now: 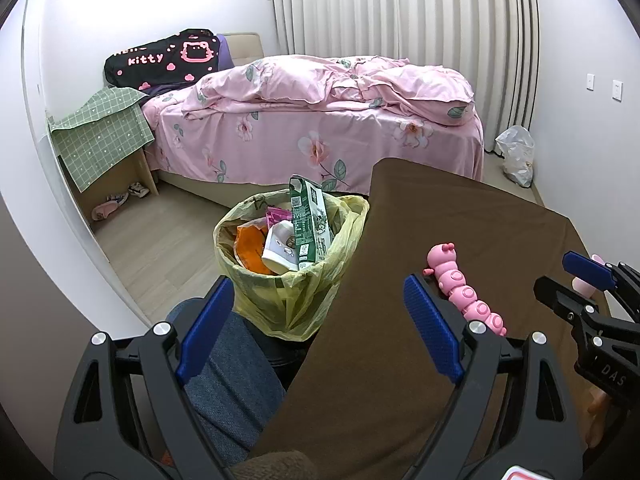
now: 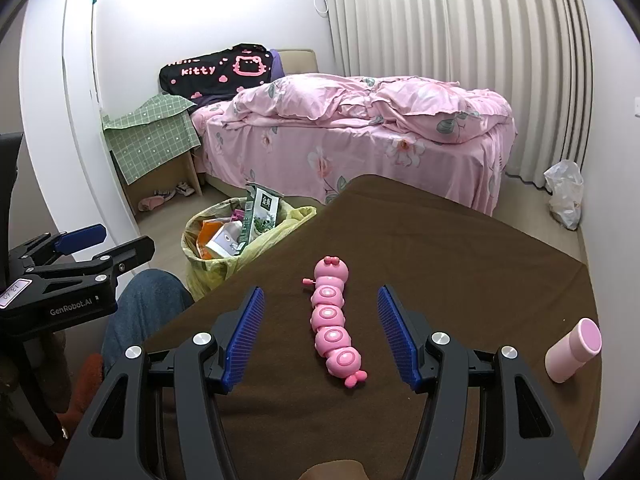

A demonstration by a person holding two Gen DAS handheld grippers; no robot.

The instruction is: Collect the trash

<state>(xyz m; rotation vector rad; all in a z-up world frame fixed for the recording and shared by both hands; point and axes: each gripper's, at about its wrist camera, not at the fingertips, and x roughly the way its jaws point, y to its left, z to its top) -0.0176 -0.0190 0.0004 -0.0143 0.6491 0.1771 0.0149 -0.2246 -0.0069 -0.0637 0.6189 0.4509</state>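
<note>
right tongs (image 2: 320, 336) jaws wide apart, nothing clamped, hovering over brown tabletop (image 2: 460, 248); pink caterpillar toy (image 2: 332, 320) lies flat on the tabletop between the blue pads, touching neither, head with bow pointing away from camera. pink cylinder (image 2: 572, 350) lying on its side at right part of tabletop, well apart from toy

left tongs (image 1: 316, 328) also spread apart and empty, left pad over person's knee in blue jeans (image 1: 228, 384), right pad over tabletop edge, just beside the toy's near end in the left wrist view. Right tongs seen at right edge of that view, left tongs at left edge of the right wrist view

trash: bin with yellow bag liner (image 1: 288, 280) stands on floor just beside left edge of tabletop, beyond the knee. Inside it: green carton (image 1: 310, 224) sticking up above the rim, tilted; white cup-like container (image 1: 280, 248); orange wrapper (image 1: 250, 248); small pink packet (image 1: 276, 216)

farther: wooden floor, bed (image 1: 320, 120) with pink floral cover and rumpled quilt, black Hello Kitty cushion (image 1: 164, 58) at its head, small stand draped in green checked cloth (image 1: 100, 132) beside bed, shoes under it. crumpled white plastic bag (image 2: 566, 194) on floor by curtain (image 2: 440, 20) at far right
</note>
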